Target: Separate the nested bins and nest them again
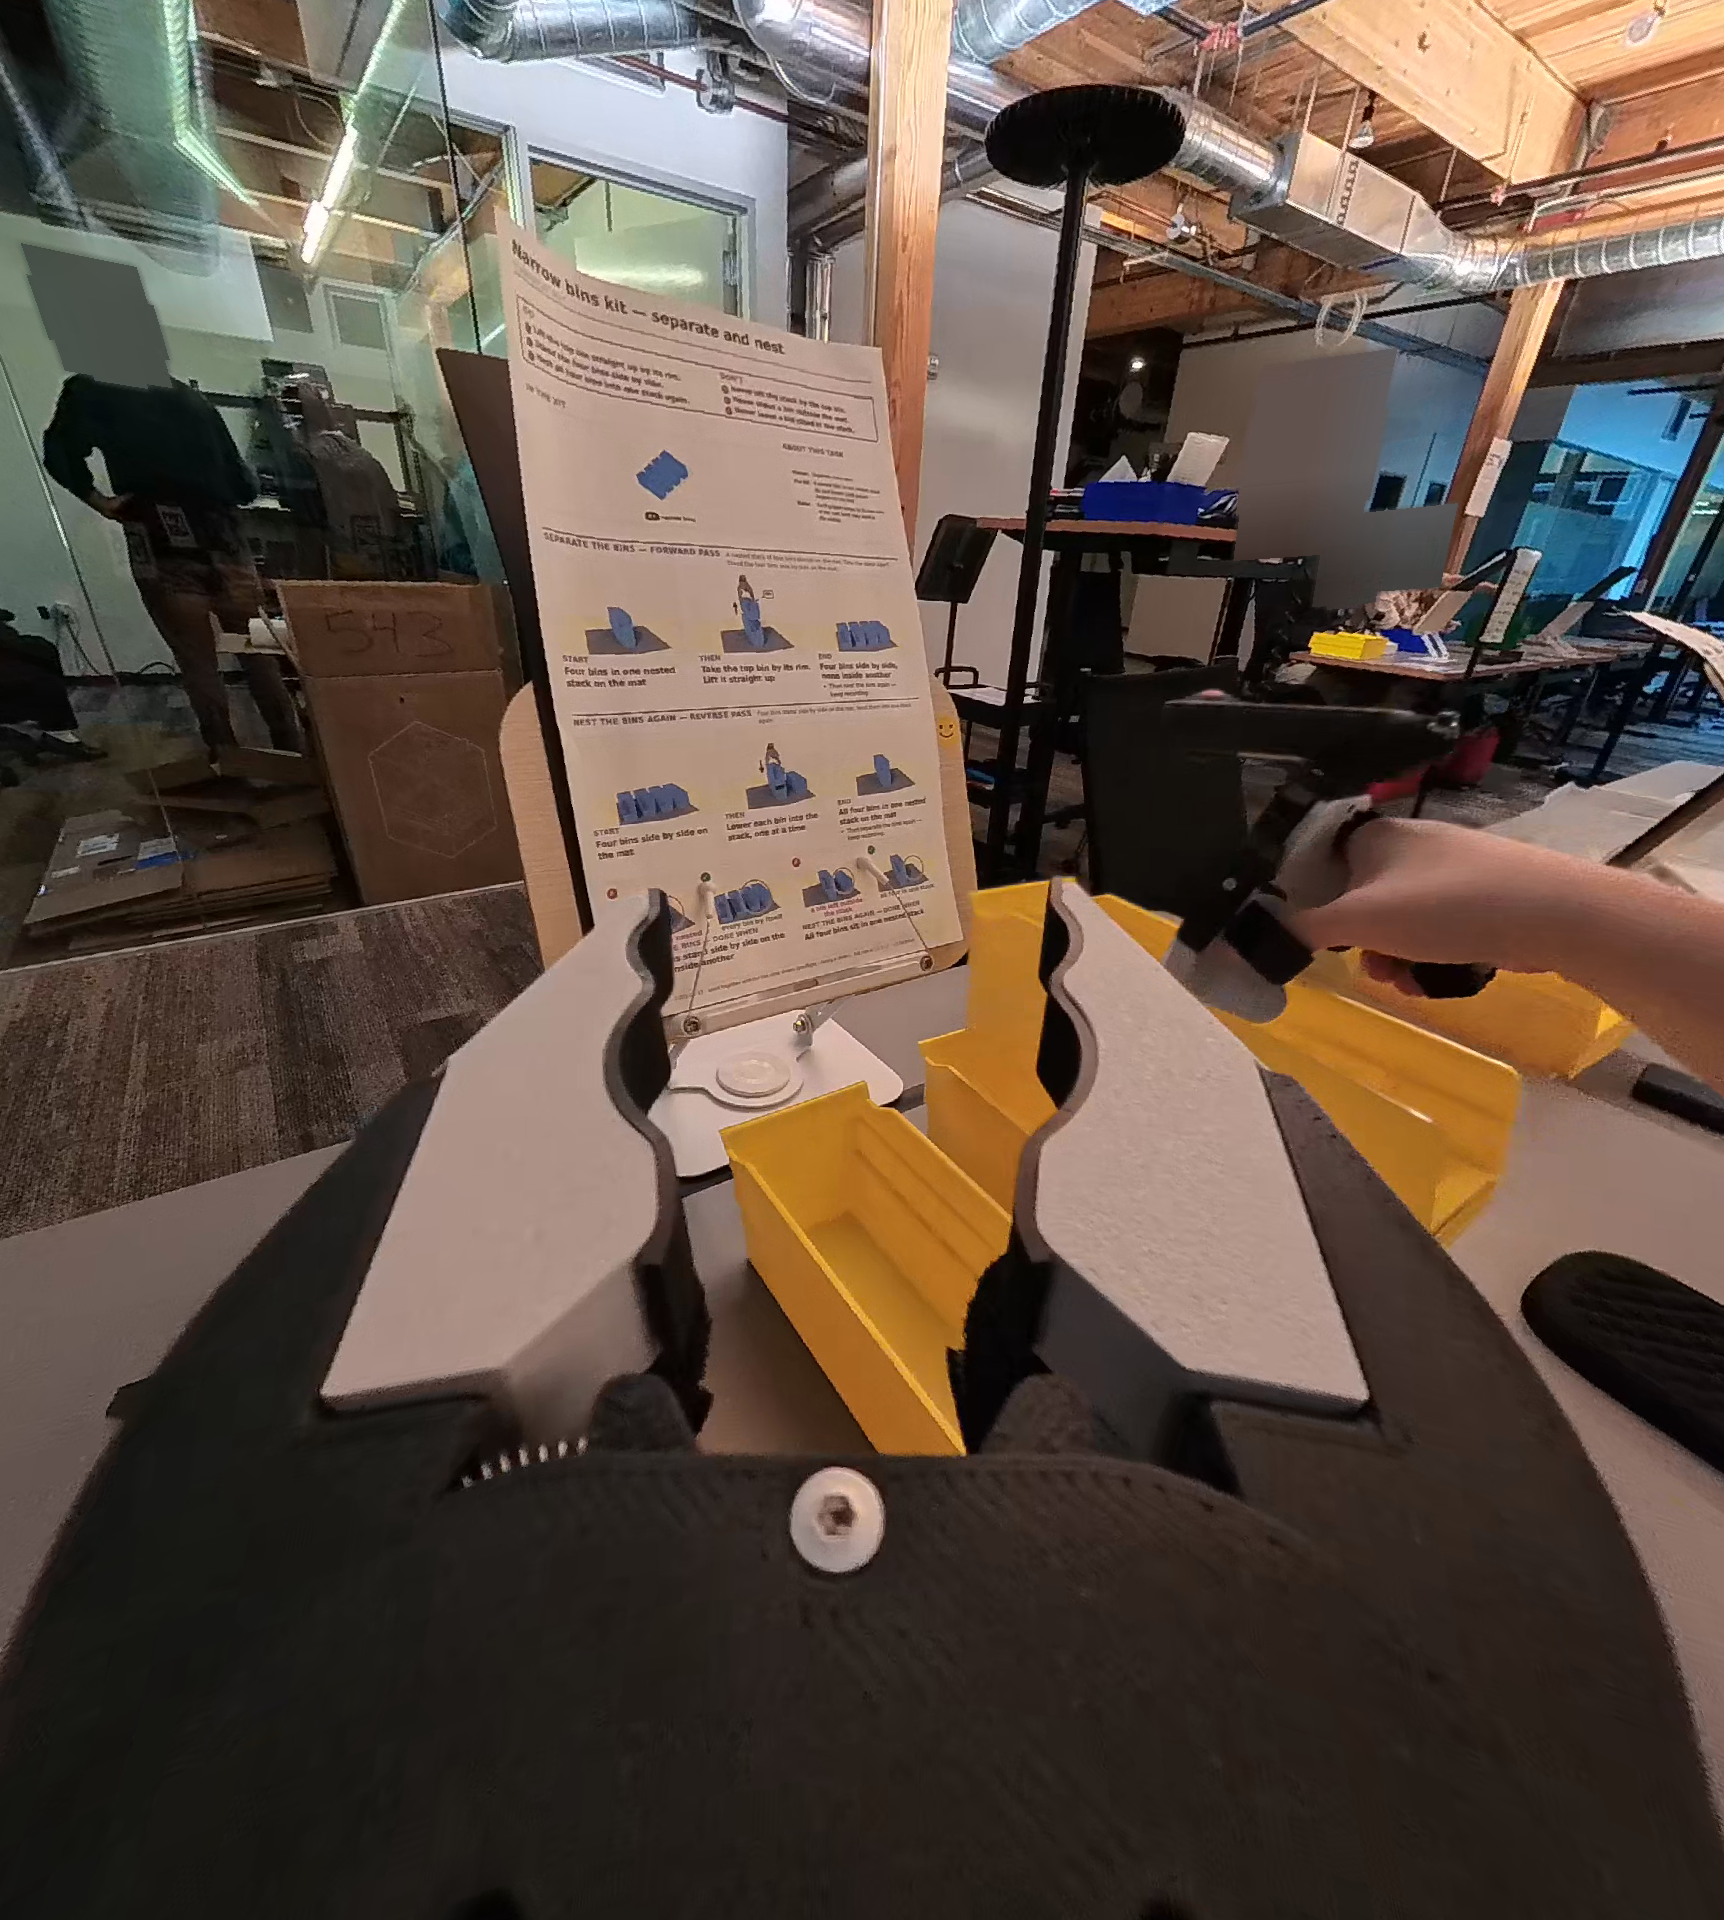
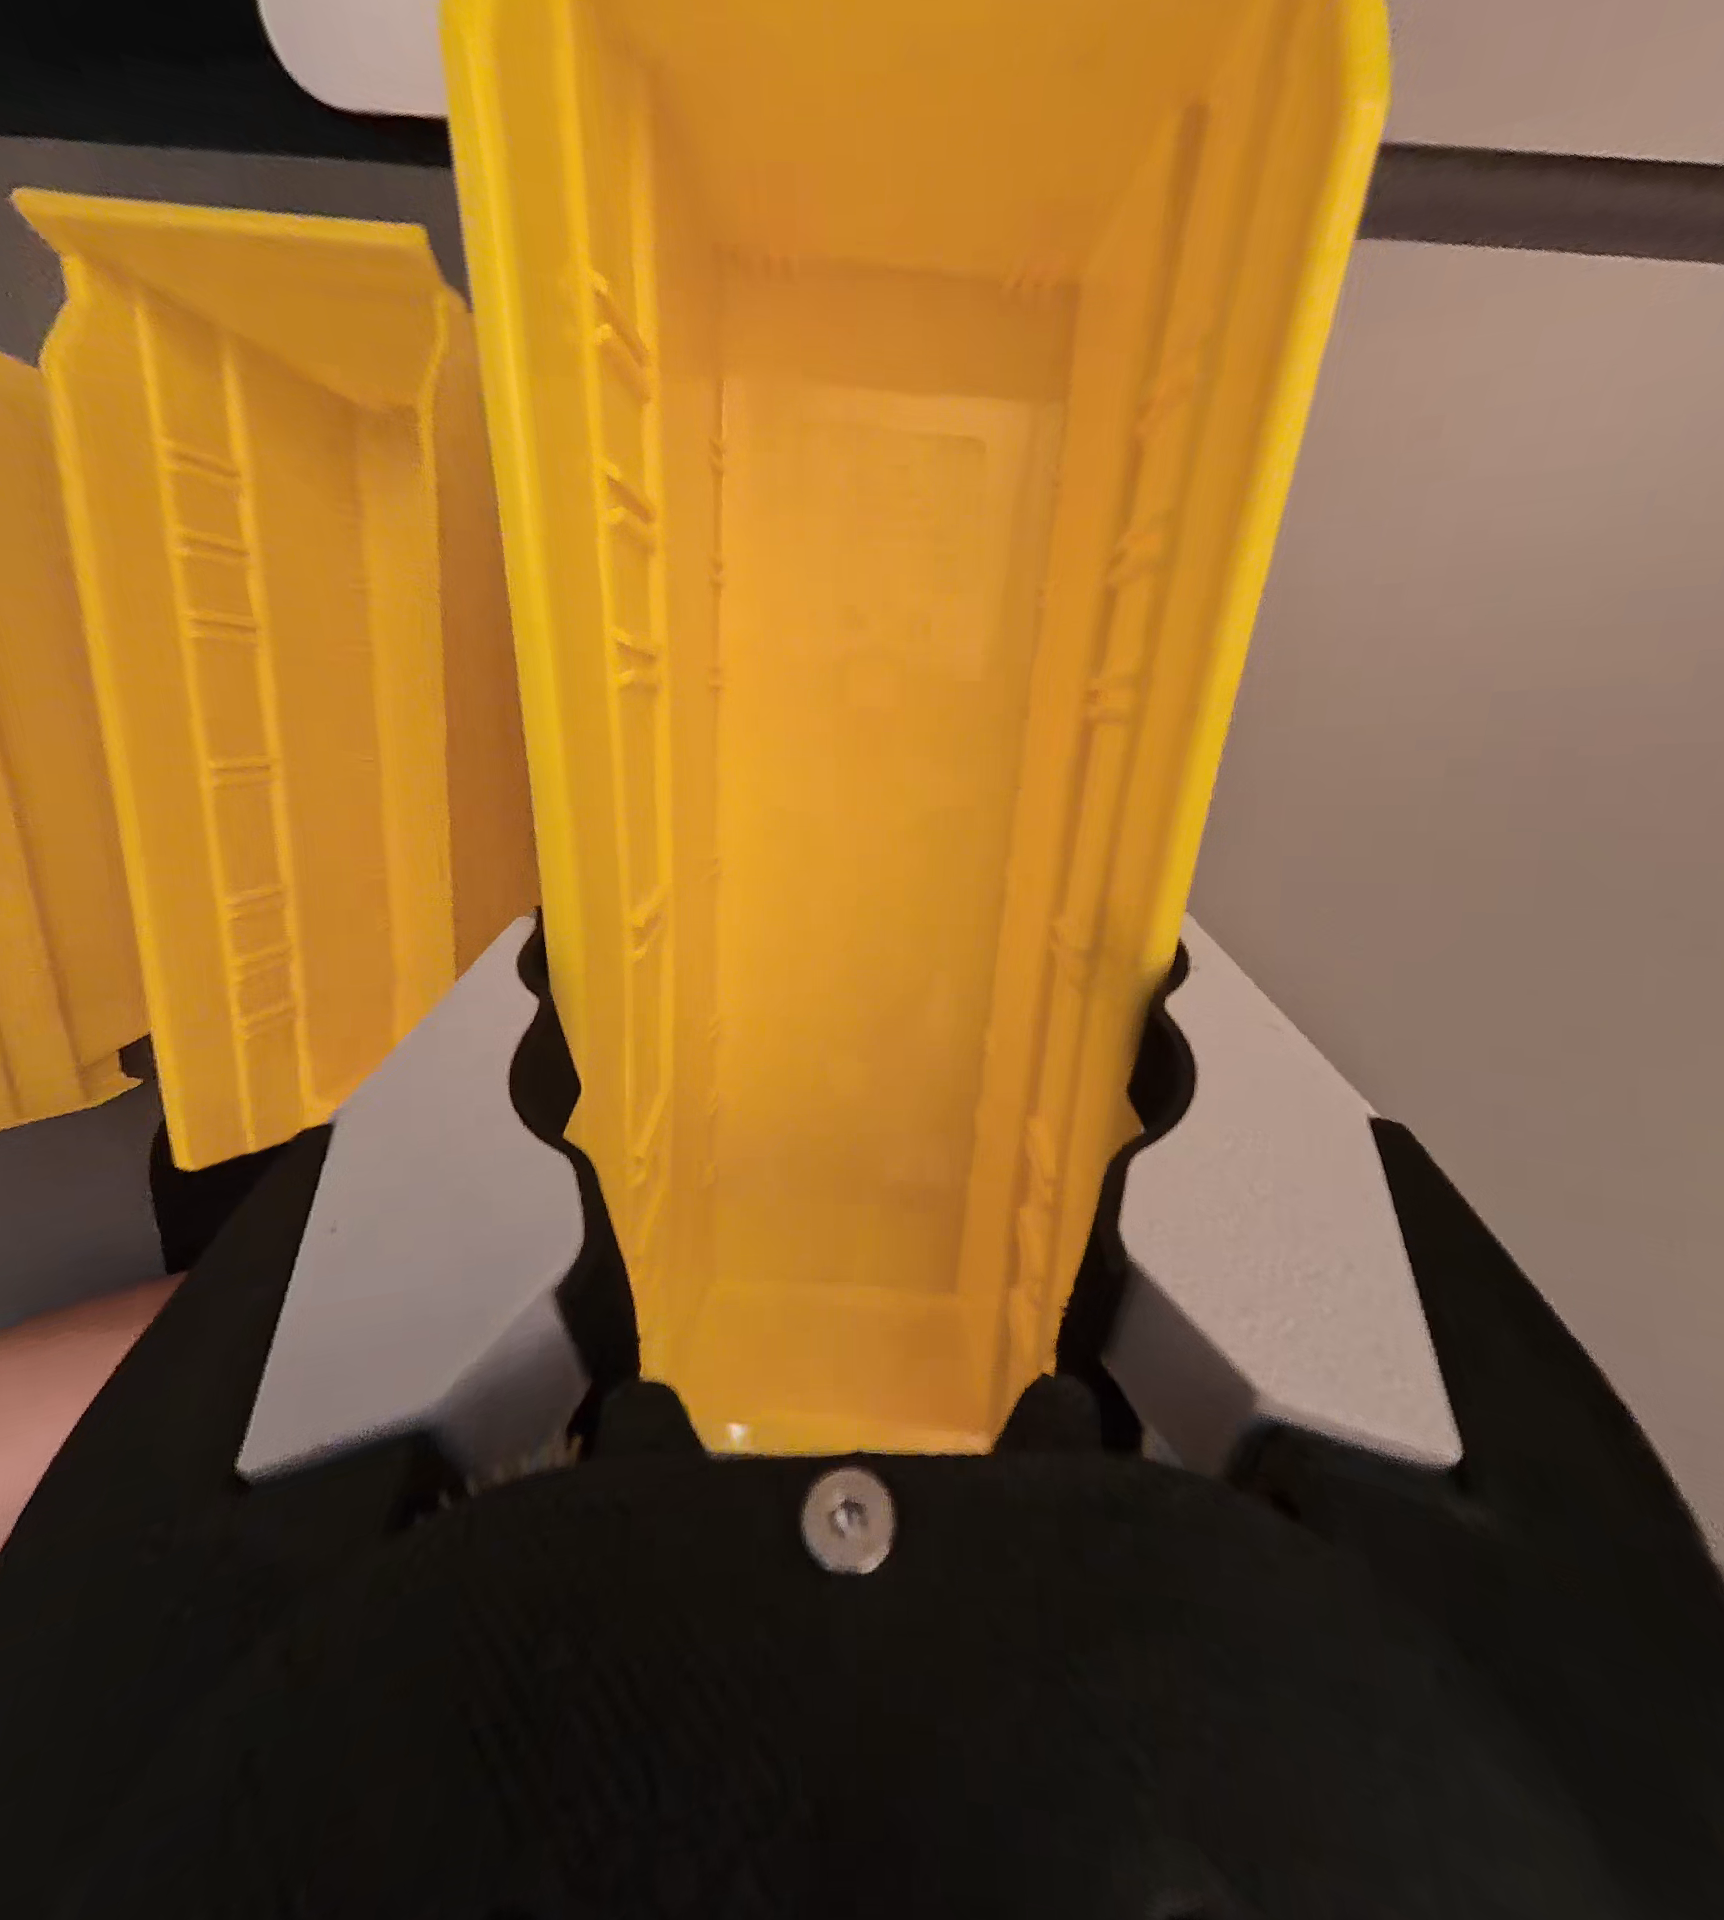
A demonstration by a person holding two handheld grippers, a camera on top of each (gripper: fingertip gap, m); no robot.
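Left gripper (image 1: 842,971): fingers apart, nothing between them, above an open yellow bin (image 1: 863,1226) on the grey table (image 1: 110,1351). Further right, right gripper (image 2: 853,1023) clamped across a yellow bin (image 2: 868,623), pads pressing on both long walls. Best to keep it level and lift straight, clear of neighbouring bins (image 2: 245,665). Behind, an instruction sheet (image 1: 723,623) on a stand, probably no obstacle.

Grey table (image 1: 110,1340), yellow bins (image 1: 868,1247), document stand (image 1: 785,1081)
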